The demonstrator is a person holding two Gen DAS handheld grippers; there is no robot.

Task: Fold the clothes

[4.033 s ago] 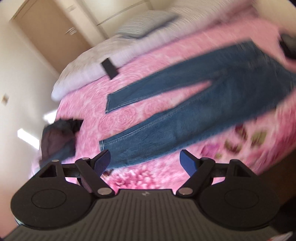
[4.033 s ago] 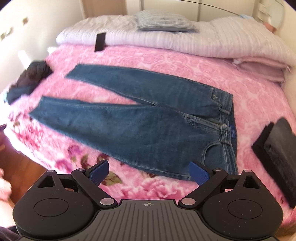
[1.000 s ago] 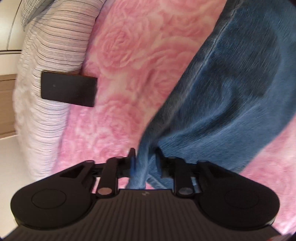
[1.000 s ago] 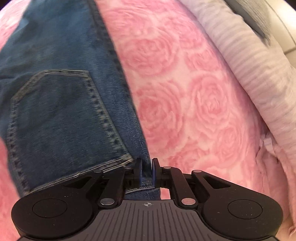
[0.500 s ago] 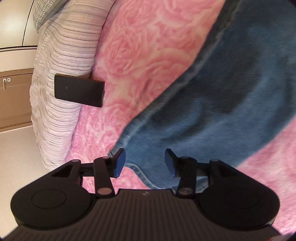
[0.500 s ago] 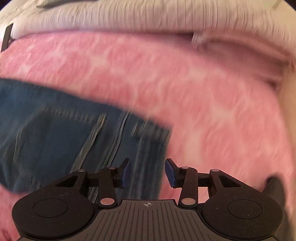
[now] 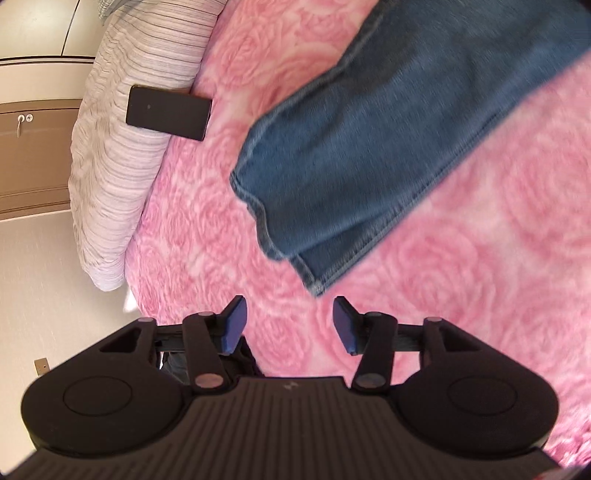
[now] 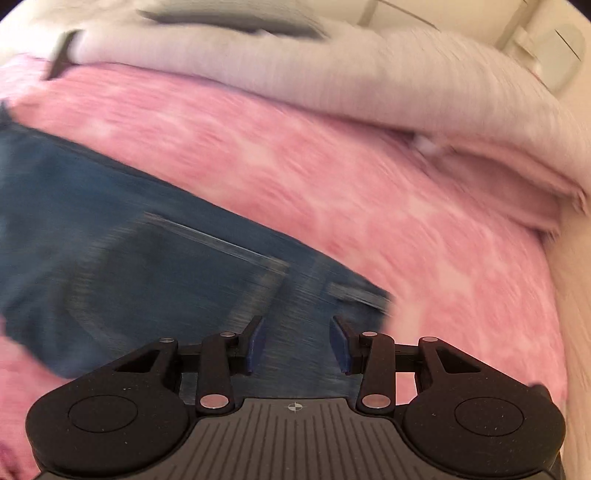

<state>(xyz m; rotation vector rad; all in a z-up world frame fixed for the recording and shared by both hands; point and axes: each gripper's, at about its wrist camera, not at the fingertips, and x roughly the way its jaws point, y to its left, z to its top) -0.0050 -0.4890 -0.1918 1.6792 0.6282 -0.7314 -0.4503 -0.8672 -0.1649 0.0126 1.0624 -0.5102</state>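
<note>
Blue jeans lie folded lengthwise on the pink rose-pattern bedspread (image 7: 480, 295). In the left wrist view the two leg hems (image 7: 332, 177) rest one on the other, just beyond my left gripper (image 7: 290, 323). Its jaws are opening and hold nothing, with only bedspread between them. The right wrist view is blurred by motion and shows the waist end of the jeans (image 8: 147, 266) with a back pocket. My right gripper (image 8: 297, 341) hovers above the waistband, open, with denim behind the gap and no pad pressing on it.
A striped white duvet (image 7: 122, 147) is rolled along the head of the bed, with a flat black object (image 7: 168, 112) leaning on it. A wooden cabinet (image 7: 26, 155) and pale floor lie past the bed's edge. A pillow (image 8: 229, 18) and a folded pink blanket (image 8: 517, 184) lie at the far side.
Both grippers let go of the jeans and opened. Each has pulled back and up from the cloth, and the right view has swung level, so that it now faces the duvet.
</note>
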